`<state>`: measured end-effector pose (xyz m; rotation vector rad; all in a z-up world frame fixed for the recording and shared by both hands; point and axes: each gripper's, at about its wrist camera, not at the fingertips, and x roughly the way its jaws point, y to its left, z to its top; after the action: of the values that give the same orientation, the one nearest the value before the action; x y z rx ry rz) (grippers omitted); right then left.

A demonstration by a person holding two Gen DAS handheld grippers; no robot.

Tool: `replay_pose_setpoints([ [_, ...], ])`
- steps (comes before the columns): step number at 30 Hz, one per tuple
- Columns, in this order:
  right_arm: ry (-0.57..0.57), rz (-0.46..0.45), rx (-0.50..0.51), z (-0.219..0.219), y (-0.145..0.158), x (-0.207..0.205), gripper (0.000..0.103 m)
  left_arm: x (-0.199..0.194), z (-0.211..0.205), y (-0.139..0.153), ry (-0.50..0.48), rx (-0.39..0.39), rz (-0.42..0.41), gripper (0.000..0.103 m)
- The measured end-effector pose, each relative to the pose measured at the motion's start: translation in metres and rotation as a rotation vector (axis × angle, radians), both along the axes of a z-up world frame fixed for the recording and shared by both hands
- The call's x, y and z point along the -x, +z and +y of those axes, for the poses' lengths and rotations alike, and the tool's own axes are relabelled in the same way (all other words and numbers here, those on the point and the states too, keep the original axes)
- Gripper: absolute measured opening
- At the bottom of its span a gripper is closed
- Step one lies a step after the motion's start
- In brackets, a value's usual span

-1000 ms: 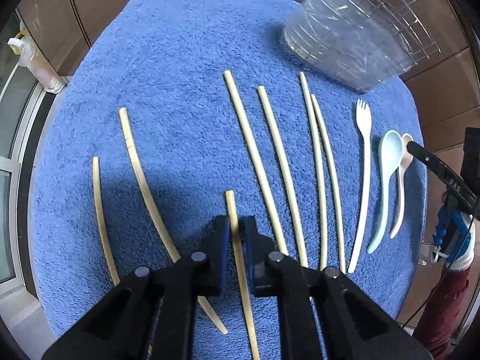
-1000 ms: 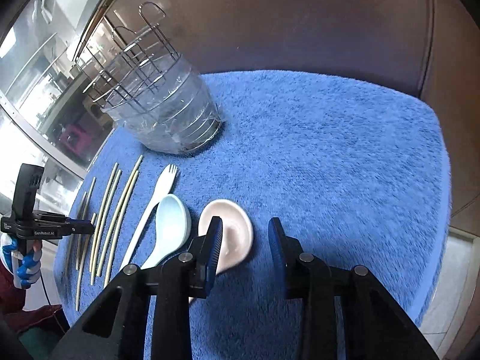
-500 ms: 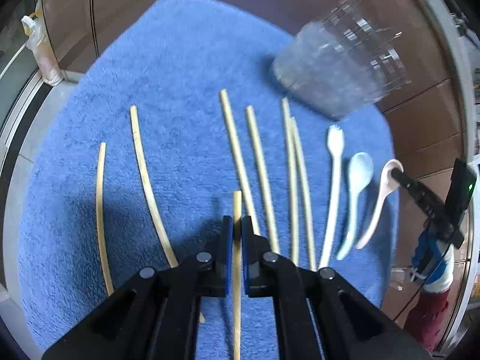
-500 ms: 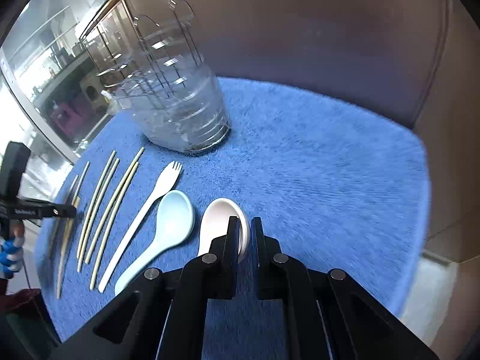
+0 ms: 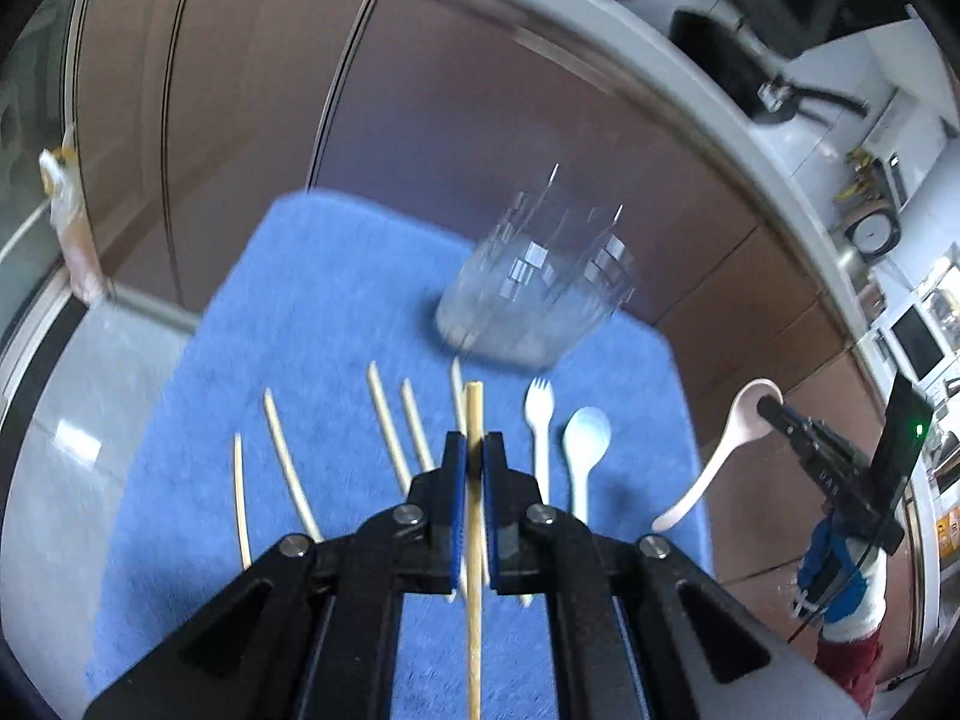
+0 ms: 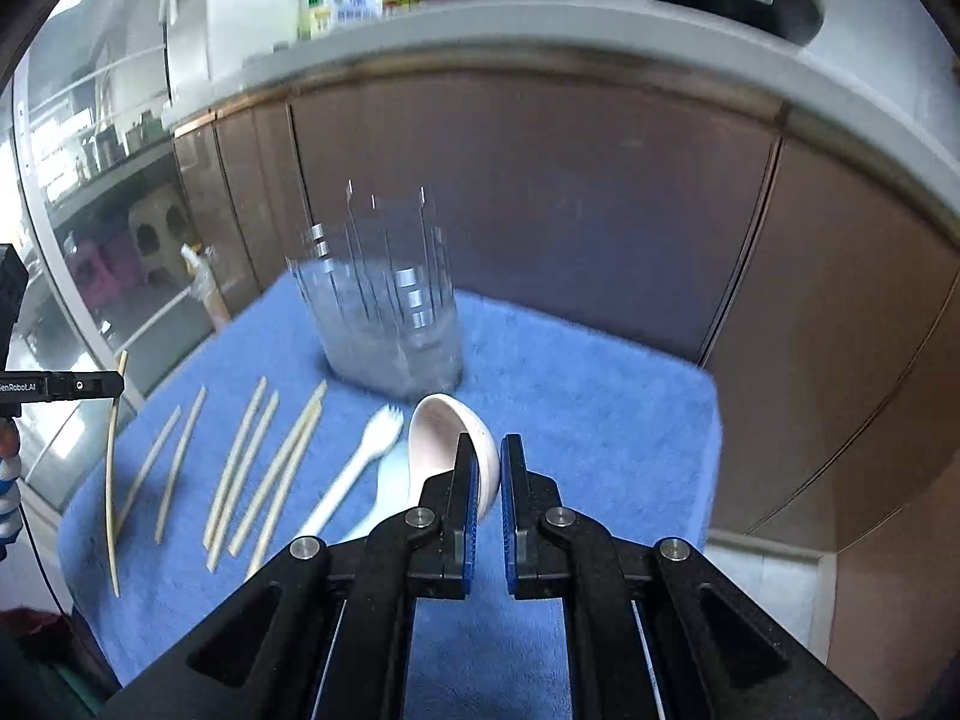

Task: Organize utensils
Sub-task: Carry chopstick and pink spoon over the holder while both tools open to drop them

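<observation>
My left gripper (image 5: 474, 453) is shut on a pale wooden chopstick (image 5: 474, 414), held in the air above the blue towel (image 5: 336, 312). In the right wrist view my right gripper (image 6: 489, 453) is shut on the rim of a pink spoon (image 6: 447, 429), also lifted off the towel. The same pink spoon (image 5: 729, 438) shows at the right of the left wrist view, hanging from the other gripper's tip. Several chopsticks (image 6: 240, 468), a white fork (image 6: 366, 450) and a light blue spoon (image 5: 585, 441) lie in a row on the towel. A wire utensil holder (image 6: 384, 312) stands behind them.
Brown cabinet doors (image 6: 600, 210) rise behind the towel under a grey counter edge (image 6: 540, 30). A dark pan (image 5: 732, 60) sits on the counter. A person's blue-gloved hand (image 5: 840, 564) holds the right gripper's handle. The tiled floor (image 5: 78, 408) lies left of the towel.
Both grippers closed, the left on a chopstick and the right on the pink spoon, then rose from the towel with them. The views tilted up toward the cabinets.
</observation>
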<state>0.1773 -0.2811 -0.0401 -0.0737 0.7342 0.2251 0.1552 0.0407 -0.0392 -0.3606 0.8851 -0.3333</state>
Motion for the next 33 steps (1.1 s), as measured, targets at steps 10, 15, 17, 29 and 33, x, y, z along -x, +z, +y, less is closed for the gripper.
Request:
replay_pose_setpoints([
  [10,-0.067,-0.282,0.052,0.044,0.085,-0.015,0.007,-0.066,-0.007,0.091,0.081,0.072,-0.275,0.005],
  [15,-0.107,-0.377,0.093,0.063,0.094,-0.041,0.007,-0.104,-0.018,0.113,0.142,0.086,-0.380,0.005],
  [17,-0.124,-0.403,0.116,0.072,0.090,-0.055,0.007,-0.123,-0.026,0.116,0.169,0.083,-0.416,0.005],
  [29,-0.185,-0.432,0.190,0.080,0.034,-0.101,0.007,-0.175,-0.084,0.063,0.293,-0.088,-0.629,0.005],
  [33,-0.190,-0.437,0.209,0.085,0.010,-0.107,0.007,-0.173,-0.098,0.031,0.313,-0.157,-0.683,0.005],
])
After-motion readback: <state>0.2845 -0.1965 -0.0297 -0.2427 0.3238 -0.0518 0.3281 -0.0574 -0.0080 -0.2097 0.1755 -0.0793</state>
